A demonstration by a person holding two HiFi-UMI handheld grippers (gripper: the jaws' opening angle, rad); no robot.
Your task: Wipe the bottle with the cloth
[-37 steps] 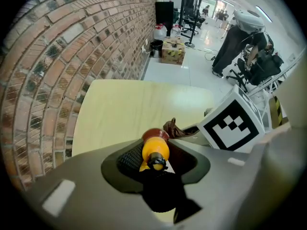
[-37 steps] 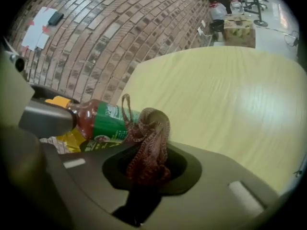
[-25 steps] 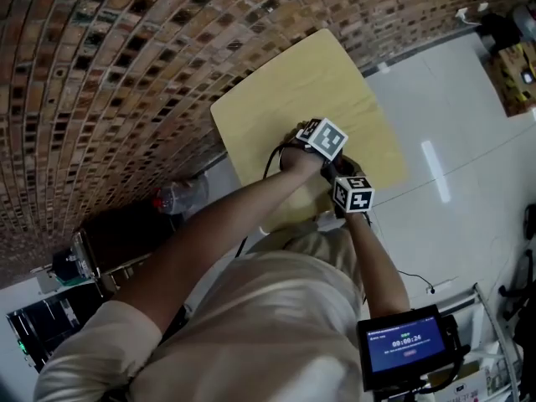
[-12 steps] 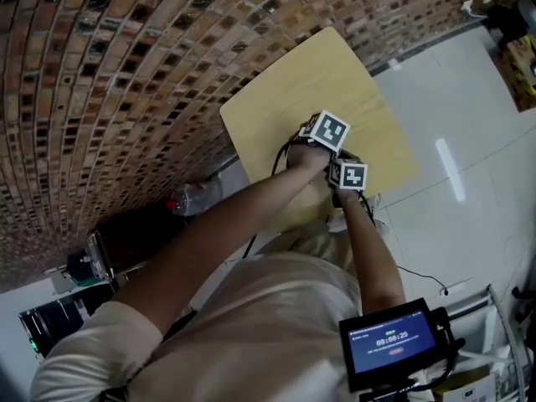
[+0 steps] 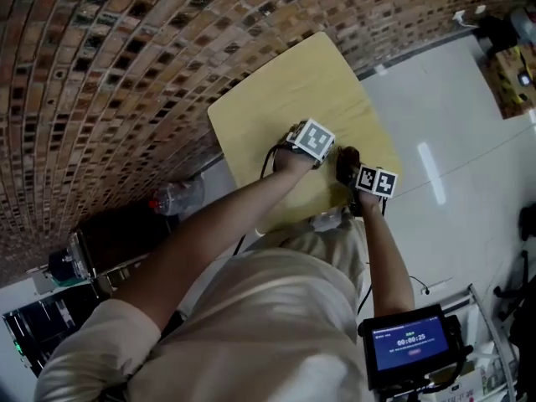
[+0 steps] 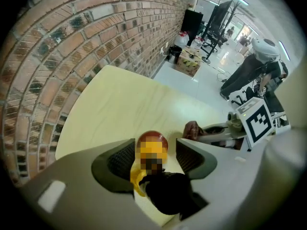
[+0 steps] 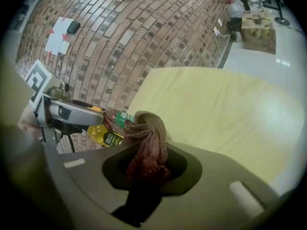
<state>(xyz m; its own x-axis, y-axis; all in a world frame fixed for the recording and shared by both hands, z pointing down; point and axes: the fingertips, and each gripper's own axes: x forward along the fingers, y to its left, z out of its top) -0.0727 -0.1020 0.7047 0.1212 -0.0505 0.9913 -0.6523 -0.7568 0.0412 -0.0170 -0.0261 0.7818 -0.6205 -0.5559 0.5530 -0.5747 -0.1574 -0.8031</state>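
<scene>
lab-like workspace, brick wall [image 5: 100, 82], glossy white floor [image 5: 456, 115], equipment stands [image 6: 217, 19]

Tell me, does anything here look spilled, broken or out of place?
Nothing stands out. The bottle sits capped between the opening jaws of the left gripper, the right gripper grips the bunched cloth, and no spill shows on the table.

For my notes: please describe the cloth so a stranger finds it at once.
Over the yellow table by the brick wall, find the right gripper. The cloth bunched in its jaws is reddish-brown and knitted, unlike the yellow bottle beside it.
</scene>
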